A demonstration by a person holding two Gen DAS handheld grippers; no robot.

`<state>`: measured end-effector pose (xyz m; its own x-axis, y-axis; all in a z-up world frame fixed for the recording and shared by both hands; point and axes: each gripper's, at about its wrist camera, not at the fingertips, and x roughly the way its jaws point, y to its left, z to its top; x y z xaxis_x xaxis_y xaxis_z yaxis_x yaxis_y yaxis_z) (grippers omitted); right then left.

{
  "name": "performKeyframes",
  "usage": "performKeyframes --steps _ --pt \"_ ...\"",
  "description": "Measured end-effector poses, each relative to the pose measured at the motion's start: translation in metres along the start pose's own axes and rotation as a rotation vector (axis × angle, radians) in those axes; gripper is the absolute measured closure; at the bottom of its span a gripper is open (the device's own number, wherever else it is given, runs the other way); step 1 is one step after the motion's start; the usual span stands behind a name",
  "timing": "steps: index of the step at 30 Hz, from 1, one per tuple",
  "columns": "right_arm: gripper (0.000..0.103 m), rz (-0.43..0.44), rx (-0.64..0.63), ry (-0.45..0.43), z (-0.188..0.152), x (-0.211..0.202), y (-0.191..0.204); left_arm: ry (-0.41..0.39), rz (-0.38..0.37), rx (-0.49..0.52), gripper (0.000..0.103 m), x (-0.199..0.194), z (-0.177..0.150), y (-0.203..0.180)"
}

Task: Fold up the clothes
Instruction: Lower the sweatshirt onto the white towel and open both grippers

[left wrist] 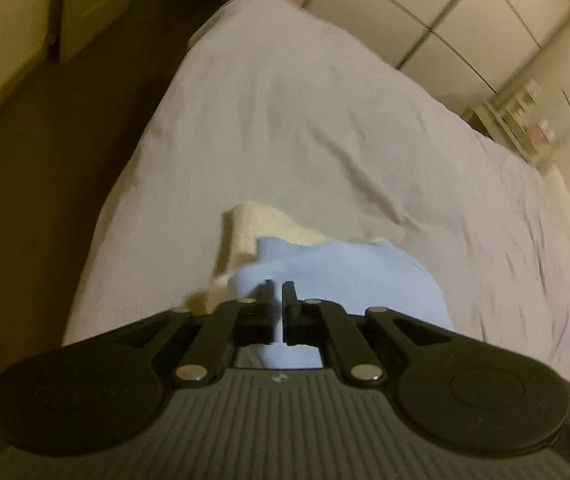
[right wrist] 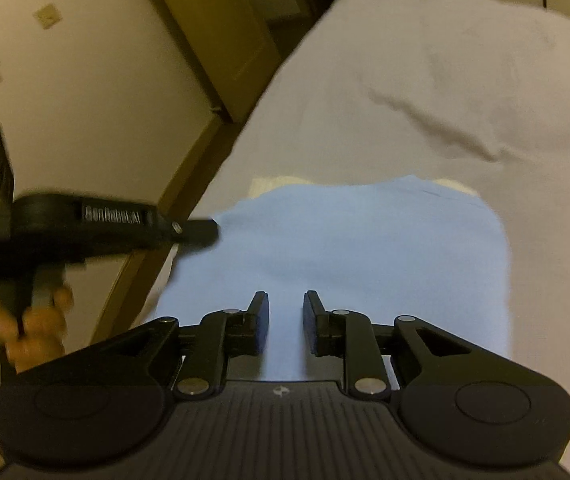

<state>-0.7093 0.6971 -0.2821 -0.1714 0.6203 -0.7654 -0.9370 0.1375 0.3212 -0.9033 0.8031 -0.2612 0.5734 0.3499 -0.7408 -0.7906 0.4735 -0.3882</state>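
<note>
We held the left gripper [left wrist: 277, 286] with its jaws pinched on an edge of the light blue garment [right wrist: 349, 248], cloth showing in the thin gap between them. Our right gripper [right wrist: 286, 300] had its jaws narrowly parted and empty above the same garment, which lay spread on the bed [right wrist: 445, 80] ahead of them. A cream cloth [left wrist: 253, 228] peeked out beyond it.
</note>
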Motion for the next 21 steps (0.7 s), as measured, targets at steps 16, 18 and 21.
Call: performKeyframes --steps 16,18,21 --pt "0.062 -0.009 -0.251 0.121 -0.096 -0.047 0.026 0.131 0.166 0.203 0.096 -0.022 -0.094 -0.033" --pt "0.062 0.004 -0.236 0.094 -0.09 -0.058 0.023 0.129 0.182 0.193 0.097 -0.03 -0.096 -0.036" --pt "0.062 -0.014 -0.225 0.065 -0.091 -0.077 0.02 0.126 0.205 0.179 0.095 -0.041 -0.1 -0.042"
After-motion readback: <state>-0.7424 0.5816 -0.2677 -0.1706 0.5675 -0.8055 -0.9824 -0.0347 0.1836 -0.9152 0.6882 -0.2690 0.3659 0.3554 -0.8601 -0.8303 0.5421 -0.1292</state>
